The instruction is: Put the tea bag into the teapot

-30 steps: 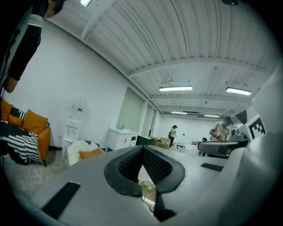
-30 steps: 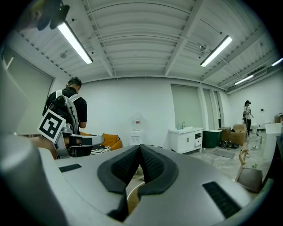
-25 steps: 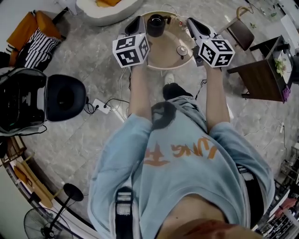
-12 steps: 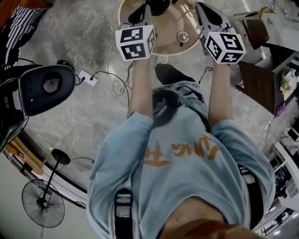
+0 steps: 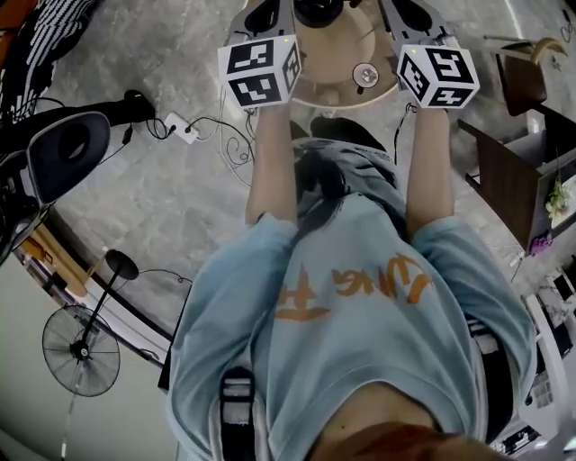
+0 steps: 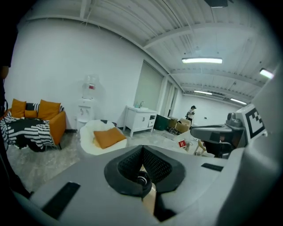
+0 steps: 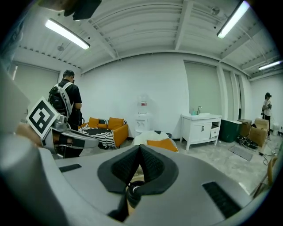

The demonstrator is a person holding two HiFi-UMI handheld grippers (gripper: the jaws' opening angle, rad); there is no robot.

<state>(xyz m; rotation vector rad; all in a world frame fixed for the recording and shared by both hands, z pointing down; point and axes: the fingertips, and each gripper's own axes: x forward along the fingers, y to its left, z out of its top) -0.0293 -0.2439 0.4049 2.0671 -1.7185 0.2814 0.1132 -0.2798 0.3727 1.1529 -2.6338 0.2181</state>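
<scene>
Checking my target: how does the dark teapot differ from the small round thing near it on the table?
The teapot is dark and larger, at the table's far side, cut by the picture edge; the small round thing is pale, smaller, nearer the person, fully in view. Both sit on the round table.

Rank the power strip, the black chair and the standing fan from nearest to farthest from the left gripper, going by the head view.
1. Power strip: on the floor, just to the left.
2. Black chair: farther left.
3. Standing fan: lower left corner, farthest.
</scene>
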